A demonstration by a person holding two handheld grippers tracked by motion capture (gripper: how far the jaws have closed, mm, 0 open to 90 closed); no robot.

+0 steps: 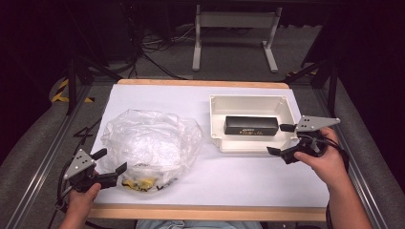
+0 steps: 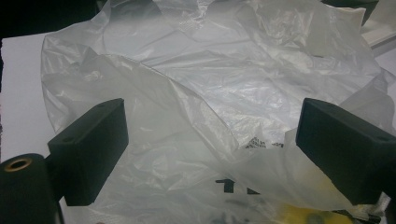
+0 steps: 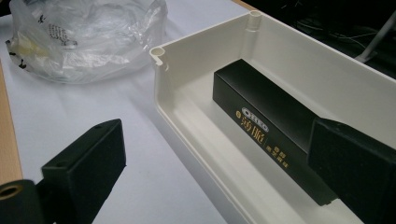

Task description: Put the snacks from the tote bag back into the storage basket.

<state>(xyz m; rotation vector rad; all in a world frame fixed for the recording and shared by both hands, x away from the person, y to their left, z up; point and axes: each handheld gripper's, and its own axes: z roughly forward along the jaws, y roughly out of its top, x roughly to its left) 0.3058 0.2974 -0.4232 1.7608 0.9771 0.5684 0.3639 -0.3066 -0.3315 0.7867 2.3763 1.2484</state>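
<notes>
Leftmost, the left tool [image 1: 109,162] stands spread at the near-left edge of the crumpled clear plastic bag [image 1: 150,143], which lies just ahead of it on the worktop [image 1: 248,179]. Rightward, the black box [image 1: 251,125] lies long-axis crosswise in the white tray [image 1: 217,138] (right hand nearer); the right tool [image 1: 281,139], spread and empty, straddles the tray's right wall.

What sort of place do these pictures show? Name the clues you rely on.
Probably a lab or workshop set up for recording, not a home. A white-covered table stands on grey carpet, loose cables trail across the floor behind it, and metal frame rails run along both sides in a dark room.
</notes>
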